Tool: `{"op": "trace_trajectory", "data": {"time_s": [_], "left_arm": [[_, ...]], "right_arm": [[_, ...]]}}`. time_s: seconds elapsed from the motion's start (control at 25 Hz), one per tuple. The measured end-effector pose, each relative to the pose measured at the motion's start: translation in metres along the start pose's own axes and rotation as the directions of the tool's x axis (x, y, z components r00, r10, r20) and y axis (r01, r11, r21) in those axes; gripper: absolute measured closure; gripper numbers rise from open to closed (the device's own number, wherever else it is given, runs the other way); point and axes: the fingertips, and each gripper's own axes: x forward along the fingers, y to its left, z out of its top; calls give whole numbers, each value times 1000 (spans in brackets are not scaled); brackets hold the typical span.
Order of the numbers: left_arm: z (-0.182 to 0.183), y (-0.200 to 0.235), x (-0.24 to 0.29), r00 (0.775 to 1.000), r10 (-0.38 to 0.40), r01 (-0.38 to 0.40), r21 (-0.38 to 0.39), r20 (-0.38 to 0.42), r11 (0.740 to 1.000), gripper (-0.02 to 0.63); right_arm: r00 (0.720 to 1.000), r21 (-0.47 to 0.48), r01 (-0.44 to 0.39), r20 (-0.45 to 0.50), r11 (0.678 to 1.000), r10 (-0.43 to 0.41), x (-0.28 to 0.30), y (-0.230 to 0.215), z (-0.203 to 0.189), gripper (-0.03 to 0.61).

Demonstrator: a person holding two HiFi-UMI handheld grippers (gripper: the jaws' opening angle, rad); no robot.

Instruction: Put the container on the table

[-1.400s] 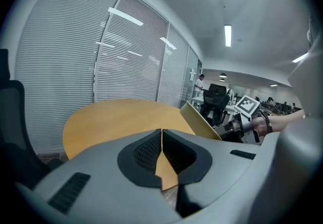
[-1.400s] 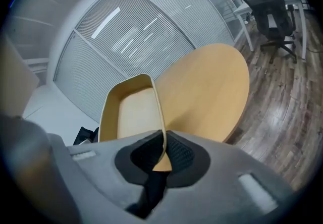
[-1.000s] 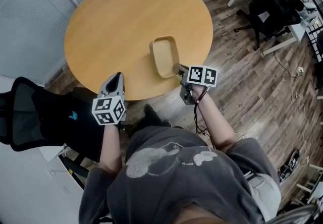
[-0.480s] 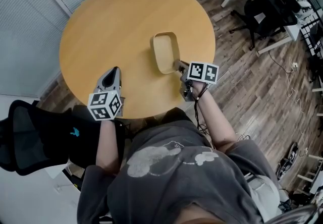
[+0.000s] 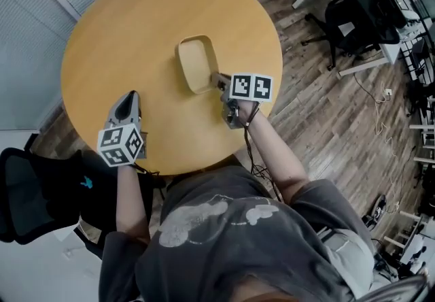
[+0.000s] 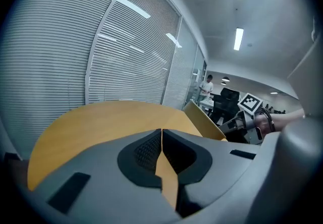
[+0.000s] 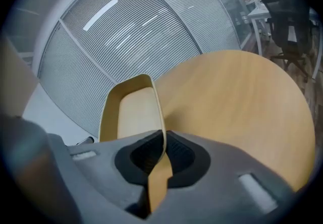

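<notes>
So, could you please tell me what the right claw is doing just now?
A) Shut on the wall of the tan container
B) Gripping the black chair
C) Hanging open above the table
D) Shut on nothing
A: the right gripper view shows the right claw closed on the thin wall of the tan container.

Smooth wooden table (image 5: 129, 22), matt tan container (image 5: 196, 66)

I brought the container (image 5: 197, 66) in from the table's (image 5: 136, 22) near edge toward the table's middle. My right gripper (image 5: 217, 79), earlier hanging just off that edge, came in over the tabletop, and my left gripper (image 5: 130, 96) moved farther onto the table too.
</notes>
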Motion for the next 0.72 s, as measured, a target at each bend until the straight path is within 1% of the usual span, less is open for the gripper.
{"op": "trace_trajectory", "data": {"time_s": [0.12, 0.32, 0.48, 0.56, 0.72], "left_arm": [[11, 3, 19, 1000, 29, -29, -13, 9, 1000, 608], [33, 15, 60, 999, 46, -46, 6, 13, 999, 608], [50, 33, 89, 996, 86, -86, 16, 15, 996, 608], [54, 41, 106, 995, 102, -102, 9, 15, 995, 608], [55, 63, 140, 995, 103, -103, -8, 11, 995, 608]], "right_arm": [[999, -27, -29, -28, 999, 28, 23, -5, 29, 565], [998, -73, -49, -48, 996, 46, 65, -17, 84, 565], [996, -110, -69, -59, 992, 62, 102, -19, 132, 565], [996, -126, -78, -59, 989, 71, 121, -20, 157, 565], [997, -158, -71, -48, 985, 64, 164, -22, 199, 565]]}}
